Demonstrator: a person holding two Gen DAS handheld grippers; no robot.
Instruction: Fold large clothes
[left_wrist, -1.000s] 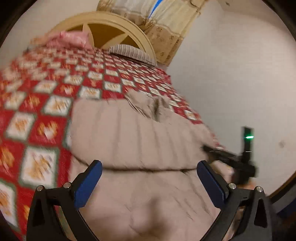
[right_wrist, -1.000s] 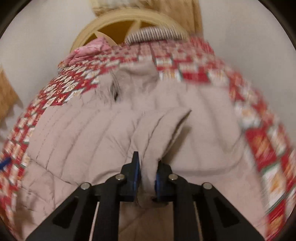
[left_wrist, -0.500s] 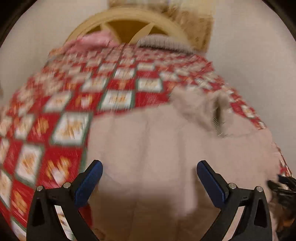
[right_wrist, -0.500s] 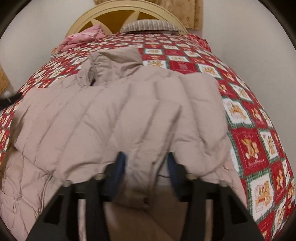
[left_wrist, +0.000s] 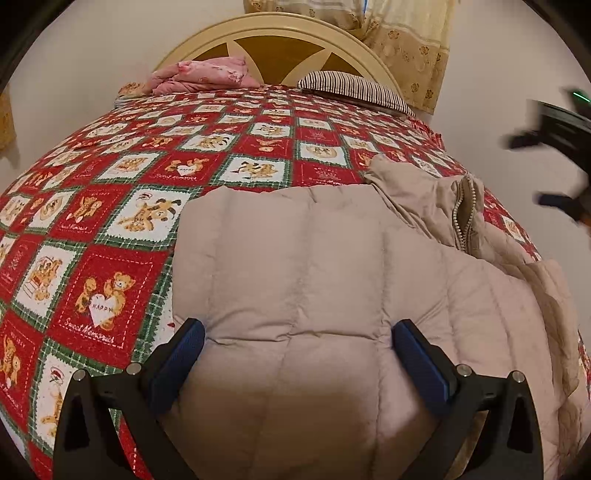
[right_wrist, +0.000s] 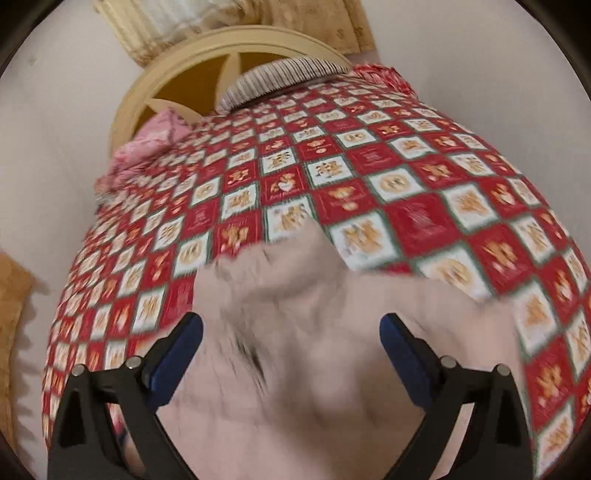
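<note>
I see the beige puffer jacket (left_wrist: 314, 266) lying on the red patchwork quilt (left_wrist: 110, 206), at the end away from the striped pillow (left_wrist: 354, 90). My left gripper (left_wrist: 297, 354) hangs over the jacket, jaws spread wide, holding nothing. My right gripper (right_wrist: 290, 345) has just been opening; its jaws stand wide above the jacket, gripping nothing
</note>
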